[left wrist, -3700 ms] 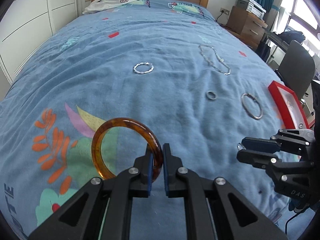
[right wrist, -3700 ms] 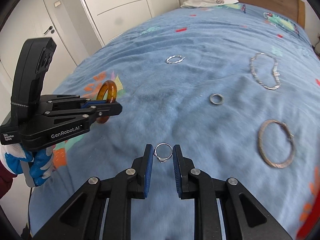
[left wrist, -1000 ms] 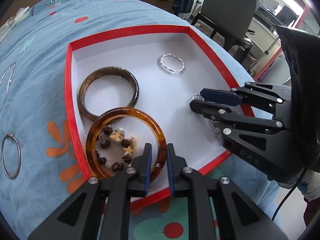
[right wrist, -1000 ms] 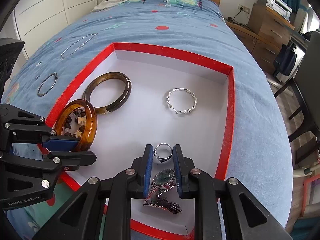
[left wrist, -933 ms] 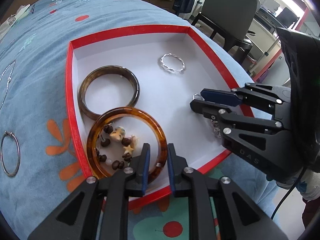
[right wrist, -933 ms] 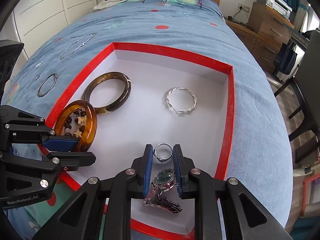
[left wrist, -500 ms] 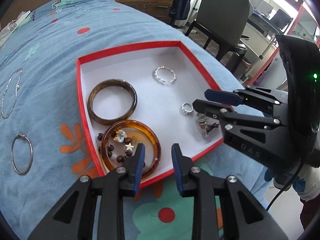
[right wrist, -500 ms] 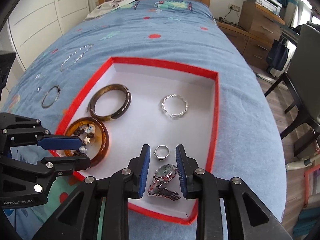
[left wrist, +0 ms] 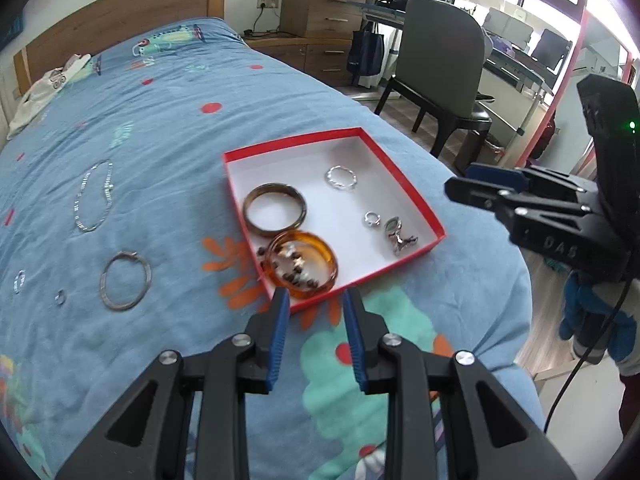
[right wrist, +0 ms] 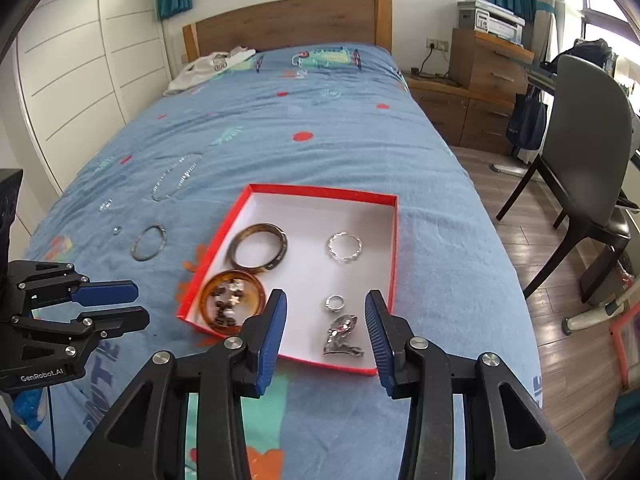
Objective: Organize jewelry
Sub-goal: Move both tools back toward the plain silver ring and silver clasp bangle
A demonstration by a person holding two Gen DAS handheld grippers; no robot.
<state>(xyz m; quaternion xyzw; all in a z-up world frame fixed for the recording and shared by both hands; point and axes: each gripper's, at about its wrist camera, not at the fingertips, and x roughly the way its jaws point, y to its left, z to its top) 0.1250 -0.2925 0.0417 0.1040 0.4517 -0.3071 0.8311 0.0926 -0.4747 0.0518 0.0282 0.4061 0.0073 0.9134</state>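
A red box (left wrist: 400, 184) (right wrist: 394, 236) with a white floor lies on the blue bedspread. In it are an amber bangle (left wrist: 325, 249) (right wrist: 205, 296) around a brown bead bracelet (left wrist: 296, 276), a dark brown bangle (left wrist: 274, 229) (right wrist: 280, 254), a twisted silver bracelet (left wrist: 340, 178) (right wrist: 345, 247), a small silver ring (left wrist: 371, 218) (right wrist: 334, 303) and a watch (left wrist: 398, 236) (right wrist: 342, 336). My left gripper (left wrist: 313, 312) is open and empty, above the bed just short of the box. My right gripper (right wrist: 324, 320) is open and empty, above the box's near edge.
On the bedspread left of the box lie a silver chain (left wrist: 94, 196) (right wrist: 176, 178), a large silver hoop (left wrist: 125, 275) (right wrist: 149, 242), a small ring (left wrist: 60, 296) (right wrist: 116, 229) and a twisted ring (left wrist: 19, 281) (right wrist: 105, 205). A grey chair (right wrist: 588, 152) stands right of the bed.
Both grippers let go, the left of the amber bangle and the right of the small silver ring, both now in the box. Both have opened wider and drawn back and up.
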